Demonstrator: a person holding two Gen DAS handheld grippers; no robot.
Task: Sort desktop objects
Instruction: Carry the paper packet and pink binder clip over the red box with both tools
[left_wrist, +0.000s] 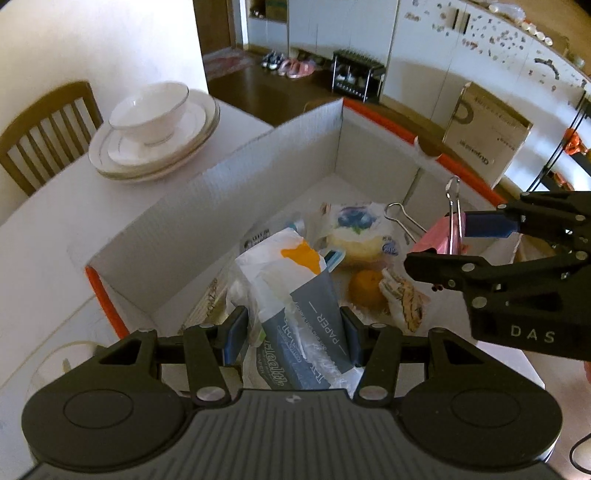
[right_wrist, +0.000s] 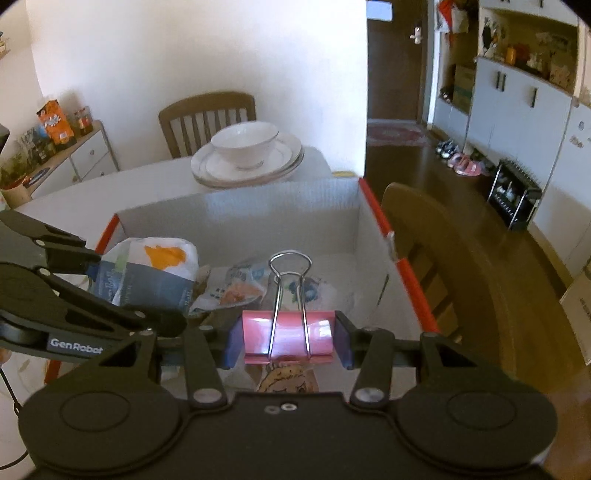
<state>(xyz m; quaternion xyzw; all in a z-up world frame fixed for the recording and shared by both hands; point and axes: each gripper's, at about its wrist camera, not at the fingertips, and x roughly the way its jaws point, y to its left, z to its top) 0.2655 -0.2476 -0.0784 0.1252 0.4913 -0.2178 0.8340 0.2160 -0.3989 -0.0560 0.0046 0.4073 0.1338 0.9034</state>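
My left gripper (left_wrist: 291, 332) is shut on a grey and white tissue pack (left_wrist: 295, 295) and holds it over the white cardboard box (left_wrist: 207, 206). The pack also shows in the right wrist view (right_wrist: 147, 275). My right gripper (right_wrist: 288, 338) is shut on a pink binder clip (right_wrist: 290, 336), held above the box's right half. The clip shows in the left wrist view (left_wrist: 443, 232) between the right gripper's (left_wrist: 454, 240) fingers. Inside the box lie snack packets (left_wrist: 354, 229), an orange fruit (left_wrist: 364, 288) and a patterned packet (left_wrist: 404, 301).
A white bowl on stacked plates (left_wrist: 155, 129) stands on the table beyond the box, also in the right wrist view (right_wrist: 247, 155). Wooden chairs stand behind the table (right_wrist: 207, 118) and right of the box (right_wrist: 424, 229). The box has orange edges (right_wrist: 402, 254).
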